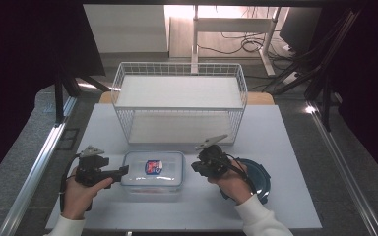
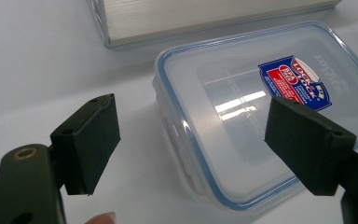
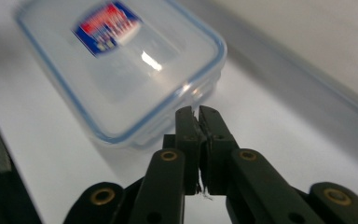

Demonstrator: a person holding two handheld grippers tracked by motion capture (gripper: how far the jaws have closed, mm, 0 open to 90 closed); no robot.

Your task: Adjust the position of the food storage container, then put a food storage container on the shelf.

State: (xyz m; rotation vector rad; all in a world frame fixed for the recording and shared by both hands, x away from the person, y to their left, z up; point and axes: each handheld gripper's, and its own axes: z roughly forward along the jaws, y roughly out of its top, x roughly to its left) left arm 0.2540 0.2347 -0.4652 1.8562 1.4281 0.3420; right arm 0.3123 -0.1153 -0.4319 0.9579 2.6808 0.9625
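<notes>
The box [image 1: 152, 169] sits lidded on the tabletop [image 1: 285, 147] between both tools. Left tool [image 1: 123, 170] is spread; centre it over the box's end. Right tool [image 3: 198, 122] is pressed together, empty; steady the opposite end.

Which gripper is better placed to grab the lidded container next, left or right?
Left, probably. The left gripper is open, its jaws straddling the clear container's near corner. The right gripper is shut, pointing at the container's end, and would have to open first.
</notes>
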